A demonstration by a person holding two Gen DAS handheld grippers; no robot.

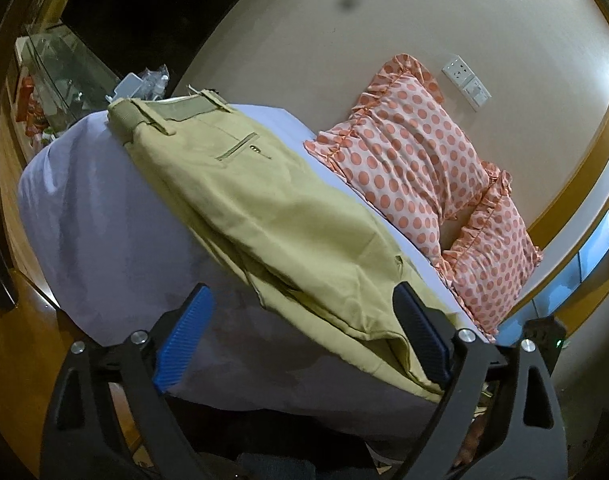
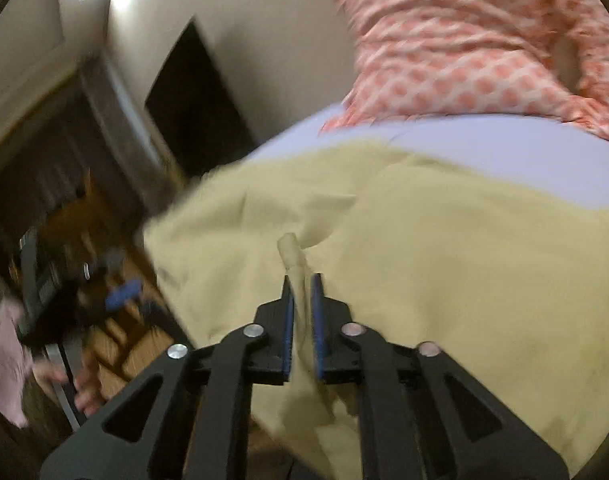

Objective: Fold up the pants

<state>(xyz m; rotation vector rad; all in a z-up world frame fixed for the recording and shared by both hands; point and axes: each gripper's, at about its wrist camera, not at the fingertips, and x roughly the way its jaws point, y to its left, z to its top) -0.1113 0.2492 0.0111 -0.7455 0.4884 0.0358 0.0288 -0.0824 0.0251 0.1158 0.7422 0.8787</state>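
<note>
Now | pants [image 1: 264, 216] laid lengthwise on bed [image 1: 104, 216], waistband at far end | L gripper [image 1: 304, 308] held wide apart, low over leg hems | R gripper [image 2: 302, 300] clamped on fabric pinch, view blurred | dotted pillows [image 1: 416, 152] beside.

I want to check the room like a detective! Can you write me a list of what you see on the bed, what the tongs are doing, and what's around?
Surface: bed with a pale lilac sheet, mostly smooth.
Job's things: khaki pants laid lengthwise, waistband at the far end, back pocket facing up.
Clutter: two dotted pillows beside the pants; a small heap of bags past the waistband.
Grippers: left tongs wide open at the hem end, gripping nothing; right tongs shut on a pinch of pants fabric. The right view is blurred.
Cables: nothing seen.
Surroundings: beige wall with sockets, glass cabinet, wooden floor.
</note>
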